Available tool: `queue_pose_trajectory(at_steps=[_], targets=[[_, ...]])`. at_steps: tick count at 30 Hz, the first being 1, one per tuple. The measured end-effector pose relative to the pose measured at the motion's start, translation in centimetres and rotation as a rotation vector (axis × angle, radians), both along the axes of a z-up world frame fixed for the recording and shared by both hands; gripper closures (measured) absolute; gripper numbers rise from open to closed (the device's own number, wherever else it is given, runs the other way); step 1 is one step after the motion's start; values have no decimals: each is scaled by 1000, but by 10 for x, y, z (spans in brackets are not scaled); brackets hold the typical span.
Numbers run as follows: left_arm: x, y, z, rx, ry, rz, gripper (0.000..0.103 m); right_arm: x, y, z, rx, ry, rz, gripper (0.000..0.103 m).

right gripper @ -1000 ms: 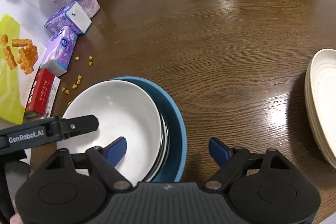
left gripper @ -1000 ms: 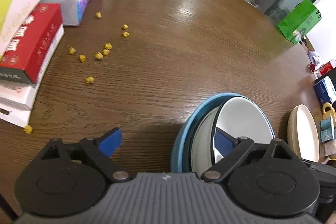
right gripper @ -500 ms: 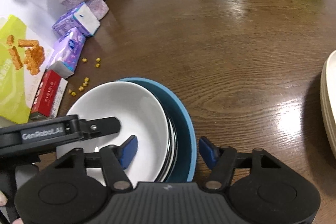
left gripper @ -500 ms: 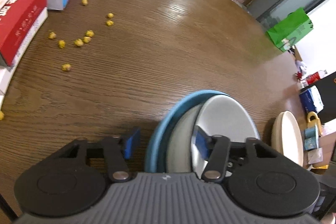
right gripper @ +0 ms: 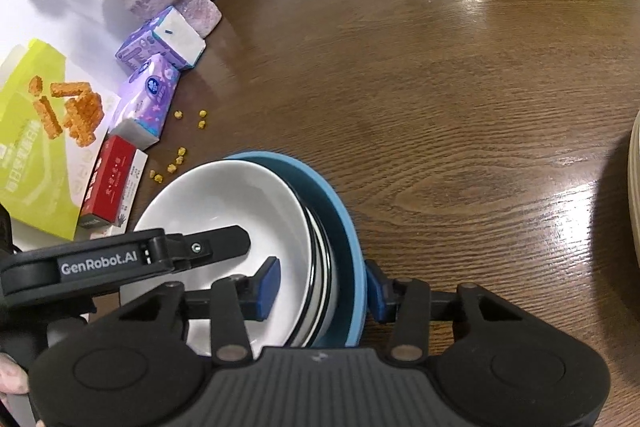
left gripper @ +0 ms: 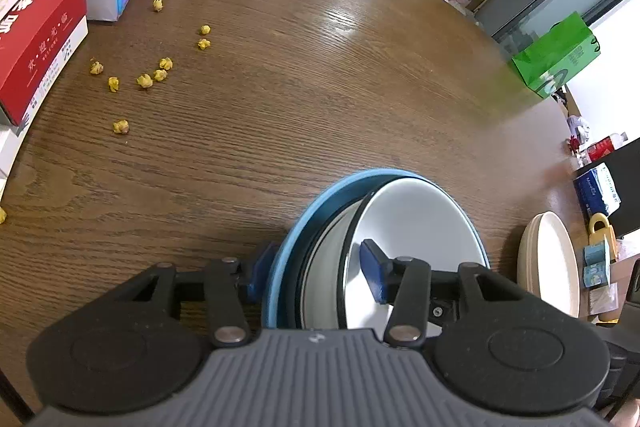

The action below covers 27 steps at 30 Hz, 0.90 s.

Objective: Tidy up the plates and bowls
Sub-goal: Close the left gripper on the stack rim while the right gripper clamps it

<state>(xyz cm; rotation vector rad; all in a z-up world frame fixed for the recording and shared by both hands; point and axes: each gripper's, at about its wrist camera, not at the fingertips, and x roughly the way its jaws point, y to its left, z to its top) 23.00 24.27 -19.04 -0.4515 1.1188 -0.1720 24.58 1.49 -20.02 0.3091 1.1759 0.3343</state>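
Bowls sit nested near the table's (left gripper: pixel 320 75) close edge: in the left wrist view a glossy white bowl (left gripper: pixel 416 223) inside a matte blue bowl (left gripper: pixel 292 247), their near sides cut off by my own housing. My left gripper (left gripper: pixel 316 273) straddles the stacked rims, one pad outside the blue wall, one inside the white; full contact is hard to make out.

From the right wrist view, my right gripper (right gripper: pixel 322 287) is closing across the opposite rims, thin dark-edged layers between. Cream plates (right gripper: pixel 634 183) are cropped at the frame's edge.
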Motion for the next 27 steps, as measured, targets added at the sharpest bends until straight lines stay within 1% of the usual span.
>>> queue_pose_trajectory(at_steps=[7,10,13,14,16,19,20,21,23,27], targets=[[6,-5,-2,8,8,-13,53,-2,-3,-1,14,-13,14,60],[9,-5,-1,8,19,-19,52,1,-9,-4,56,20,13,59],[11,-4,-1,12,29,-19,52,5,-12,-7,77,53,-4,55],[12,-4,-1,12,31,-18,52,6,-12,-8,75,61,-7,52],[12,-4,-1,10,32,-15,52,8,-13,-9,81,79,-13,50],[13,-6,-1,14,32,-13,52,9,-12,-9,78,88,-7,51],[12,-7,-1,17,30,-13,52,9,-11,-9,82,89,-2,56],[13,-7,-1,18,29,-13,52,8,-11,-9,94,90,3,55],[12,-8,-1,22,25,-11,52,7,-10,-9,86,84,5,56],[10,-10,-1,30,17,-13,52,6,-12,-9,97,78,-4,59]])
